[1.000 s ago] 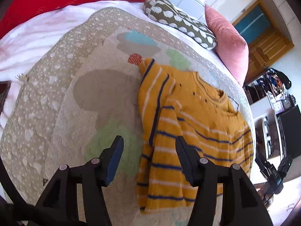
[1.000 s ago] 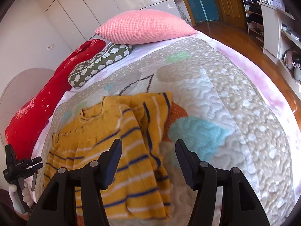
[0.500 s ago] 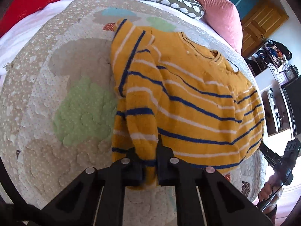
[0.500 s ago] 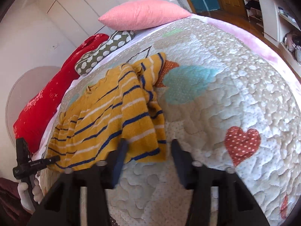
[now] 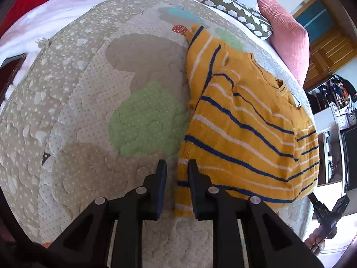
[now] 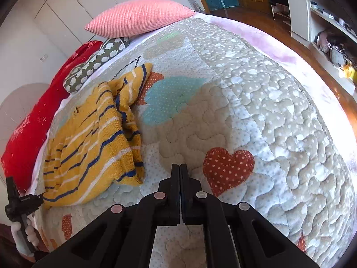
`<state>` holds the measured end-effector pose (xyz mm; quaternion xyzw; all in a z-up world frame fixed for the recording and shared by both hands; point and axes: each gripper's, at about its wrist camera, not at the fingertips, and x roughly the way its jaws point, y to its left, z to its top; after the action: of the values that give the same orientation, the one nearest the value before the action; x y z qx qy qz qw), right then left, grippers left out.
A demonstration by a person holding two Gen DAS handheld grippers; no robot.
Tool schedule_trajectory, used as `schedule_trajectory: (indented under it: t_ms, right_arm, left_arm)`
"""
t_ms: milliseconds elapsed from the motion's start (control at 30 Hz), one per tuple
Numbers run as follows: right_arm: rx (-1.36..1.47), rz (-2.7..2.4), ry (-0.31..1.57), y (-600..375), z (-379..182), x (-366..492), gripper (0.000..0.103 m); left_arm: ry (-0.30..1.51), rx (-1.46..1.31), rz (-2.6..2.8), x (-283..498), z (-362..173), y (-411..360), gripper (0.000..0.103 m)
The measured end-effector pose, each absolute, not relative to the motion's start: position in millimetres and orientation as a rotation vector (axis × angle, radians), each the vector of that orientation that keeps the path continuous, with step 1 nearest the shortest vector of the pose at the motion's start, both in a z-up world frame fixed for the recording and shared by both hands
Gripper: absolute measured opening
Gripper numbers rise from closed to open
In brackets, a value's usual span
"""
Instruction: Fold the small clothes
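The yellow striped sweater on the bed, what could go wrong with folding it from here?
1. The right claw is shut on nothing, beside the sweater, so lifting now may raise only one corner.
2. The left claw has just been opening slightly; the hem between its fingers looks barely held and could slip out.

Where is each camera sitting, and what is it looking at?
Left wrist: sits on the left gripper, looking down its slightly parted fingers at the yellow striped sweater, whose corner lies between them.
Right wrist: sits on the right gripper, shut on nothing, looking across the quilt; the sweater lies to its left.
Both show the sweater, quilt, pink pillow, and the other gripper in a hand.
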<state>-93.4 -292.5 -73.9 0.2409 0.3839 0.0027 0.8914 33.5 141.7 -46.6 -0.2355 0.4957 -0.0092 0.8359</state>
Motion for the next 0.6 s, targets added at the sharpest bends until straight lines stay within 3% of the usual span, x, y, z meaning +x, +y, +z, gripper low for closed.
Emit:
schedule_trajectory:
  t_ms: [100,133,167,233,300,533,600]
  right_arm:
    - [0.503,0.025,0.775,-291.5,-66.5,-102.1,0.007]
    - [0.505,0.039,0.769,-290.0,-64.7,-104.0,0.018]
    - [0.511,0.053,0.761,-287.9,-63.7,-105.6,0.038]
    - [0.526,0.079,0.741,-281.4,-63.3,-108.7,0.060]
    - [0.535,0.094,0.737,-273.1,-65.0,-108.3,0.061]
    - [0.574,0.121,0.741,-259.9,-73.2,-111.6,0.061]
    - [0.566,0.113,0.743,-260.5,-72.8,-113.1,0.061]
  left_arm:
    - [1.018,-0.518,-0.026,19.9,-41.2,145.8,0.032]
    - [1.006,-0.524,-0.035,13.6,-39.8,146.2,0.034]
    - [0.997,-0.530,-0.049,10.8,-39.0,144.3,0.039]
    - [0.985,-0.547,-0.084,4.4,-37.9,141.2,0.047]
    - [0.981,-0.554,-0.103,0.5,-38.6,137.6,0.051]
    - [0.935,-0.499,-0.118,-14.6,-27.4,117.1,0.053]
    - [0.908,-0.460,-0.105,-16.1,-20.6,111.2,0.058]
